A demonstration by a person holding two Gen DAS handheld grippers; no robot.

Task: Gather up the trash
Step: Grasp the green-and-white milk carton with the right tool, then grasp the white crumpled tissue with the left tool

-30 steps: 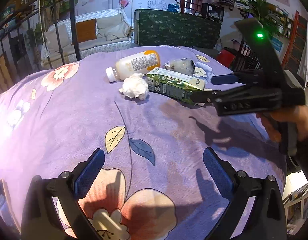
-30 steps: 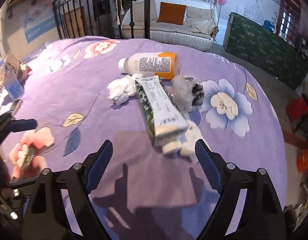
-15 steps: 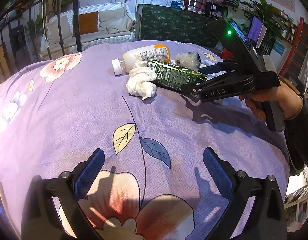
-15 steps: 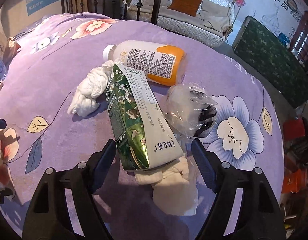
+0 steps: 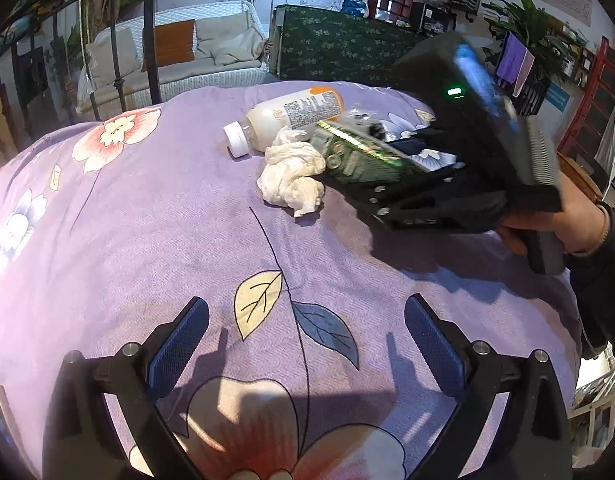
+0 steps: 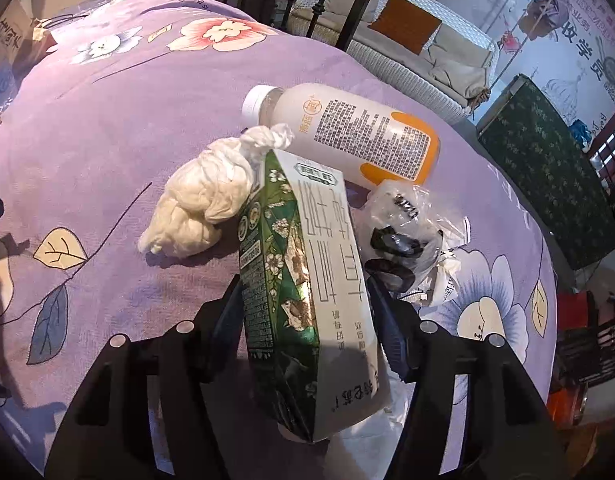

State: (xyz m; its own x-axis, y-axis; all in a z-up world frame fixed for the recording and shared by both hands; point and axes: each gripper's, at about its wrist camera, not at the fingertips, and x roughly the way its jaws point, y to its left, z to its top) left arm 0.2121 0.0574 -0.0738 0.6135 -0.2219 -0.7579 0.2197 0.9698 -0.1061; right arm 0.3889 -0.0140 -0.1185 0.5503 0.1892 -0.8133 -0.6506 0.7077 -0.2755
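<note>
Four pieces of trash lie clustered on the purple floral bed (image 6: pixel 87 128): a green milk carton (image 6: pixel 303 280), a crumpled tissue (image 6: pixel 203 204) at its ten o'clock, a plastic bottle (image 6: pixel 347 136) at twelve and a crinkled wrapper (image 6: pixel 407 236) at two. Judged light and crushable, the carton wants a hold across its flat sides. Pitched downward, the right hand-held gripper (image 6: pixel 303 308) is closing around it. The left hand-held gripper (image 5: pixel 303 344) hangs released above bare bedspread.
</note>
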